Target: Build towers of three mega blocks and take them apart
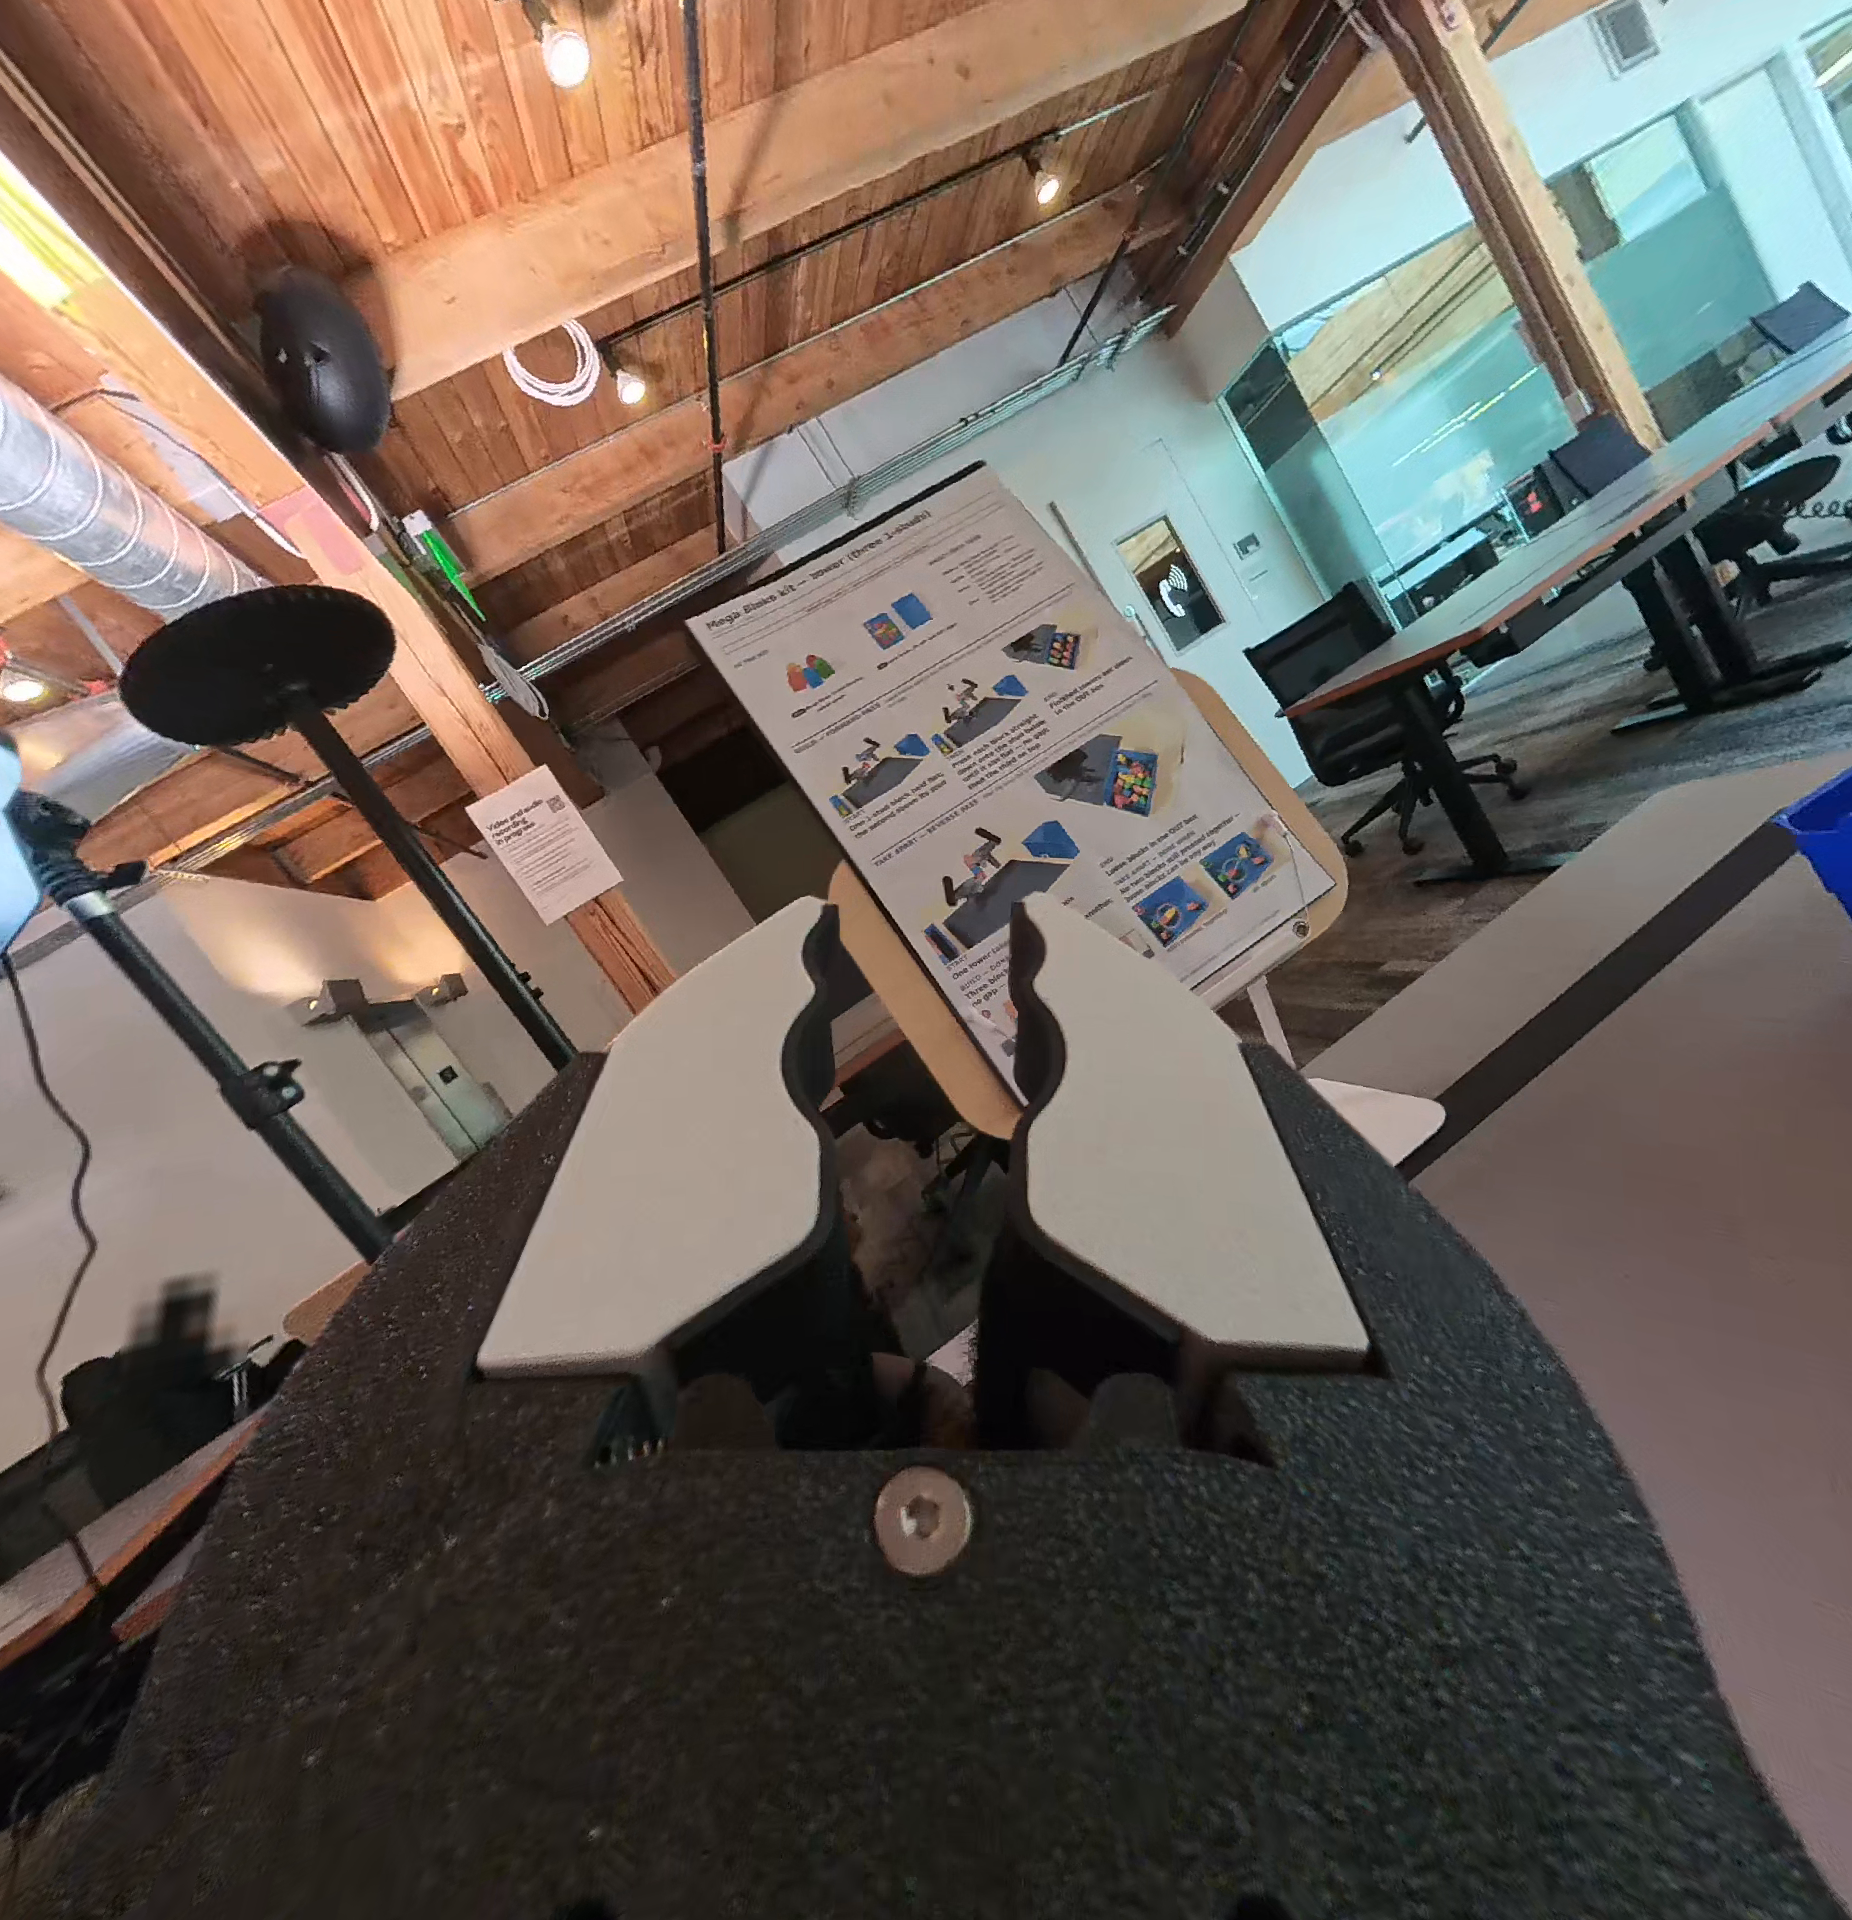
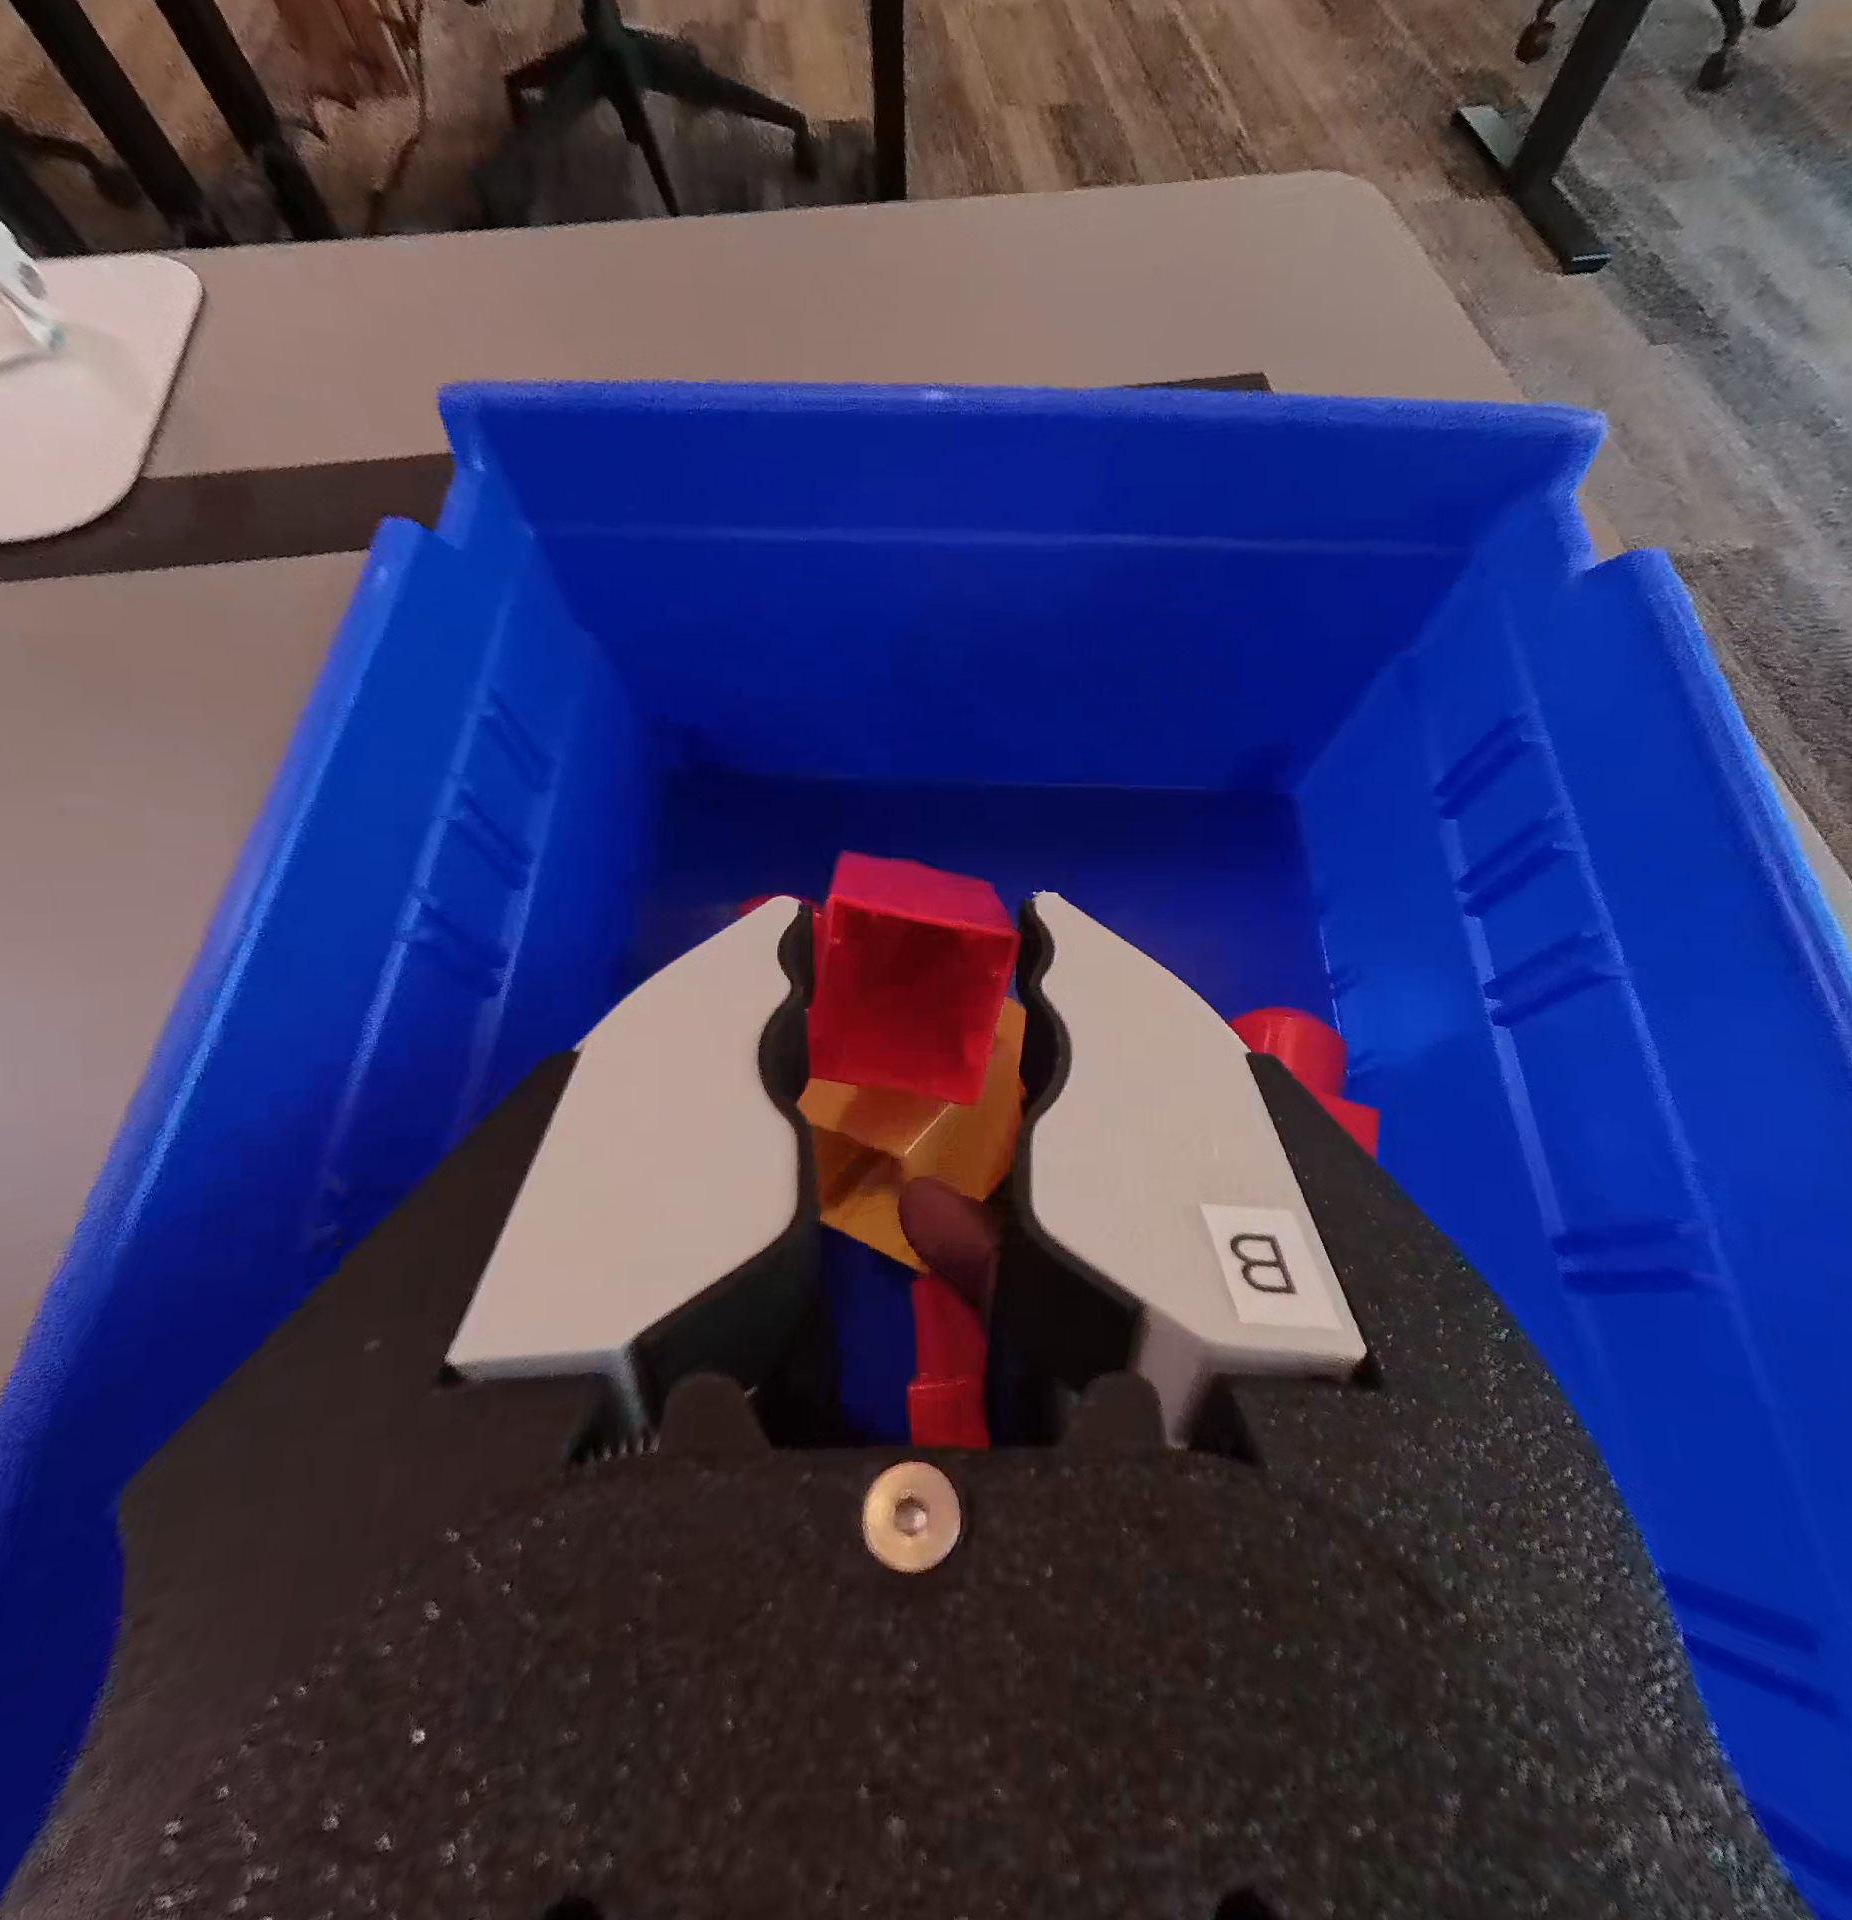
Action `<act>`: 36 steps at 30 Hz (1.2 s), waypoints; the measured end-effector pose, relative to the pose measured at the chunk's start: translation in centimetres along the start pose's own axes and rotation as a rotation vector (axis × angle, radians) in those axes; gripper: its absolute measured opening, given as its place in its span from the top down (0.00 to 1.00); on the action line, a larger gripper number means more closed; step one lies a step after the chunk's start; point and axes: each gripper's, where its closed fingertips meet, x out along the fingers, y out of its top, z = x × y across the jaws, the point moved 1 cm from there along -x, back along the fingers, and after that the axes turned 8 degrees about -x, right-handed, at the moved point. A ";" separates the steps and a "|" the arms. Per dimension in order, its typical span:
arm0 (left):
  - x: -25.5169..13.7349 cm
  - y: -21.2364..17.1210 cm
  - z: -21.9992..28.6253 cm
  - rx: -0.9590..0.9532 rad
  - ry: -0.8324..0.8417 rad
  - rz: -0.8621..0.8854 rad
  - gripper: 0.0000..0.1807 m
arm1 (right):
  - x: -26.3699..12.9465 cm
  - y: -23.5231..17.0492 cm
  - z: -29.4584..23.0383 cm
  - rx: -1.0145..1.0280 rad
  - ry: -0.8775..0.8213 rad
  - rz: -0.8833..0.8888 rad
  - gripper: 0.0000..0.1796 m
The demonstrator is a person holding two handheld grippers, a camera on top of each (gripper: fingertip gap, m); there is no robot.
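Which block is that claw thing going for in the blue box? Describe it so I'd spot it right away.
Find the blue bin on the table. Near the floor of the bin, the right gripper has a red block between its fingers. That block lies on its side with its hollow underside towards the camera, on top of an orange block; another red block sits off to the right, outside the fingers.

Illumination is bright and even, supplied by ceiling spotlights [image 1: 566,54] and window [image 1: 8,223] glare at the left edge. Wide-angle distortion bends straight lines toward frame edges. The blue bin [image 2: 1005,623] shows slight motion blur along its near walls.
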 end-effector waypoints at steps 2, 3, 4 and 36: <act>-0.5 -0.3 -0.8 -0.023 0.019 -0.012 0.83 | 0.3 -0.6 0.2 -0.010 -0.016 -0.028 0.79; -0.7 -0.7 -1.3 -0.030 0.029 -0.029 0.83 | 0.4 -0.8 0.3 -0.016 -0.018 -0.039 0.79; -1.0 -1.2 -1.7 -0.035 0.042 -0.053 0.83 | 0.4 -1.0 0.3 -0.017 -0.017 -0.046 0.79; -15.7 -25.3 4.3 -0.576 -0.402 -1.534 0.71 | -6.0 5.9 0.8 0.171 0.048 0.289 0.73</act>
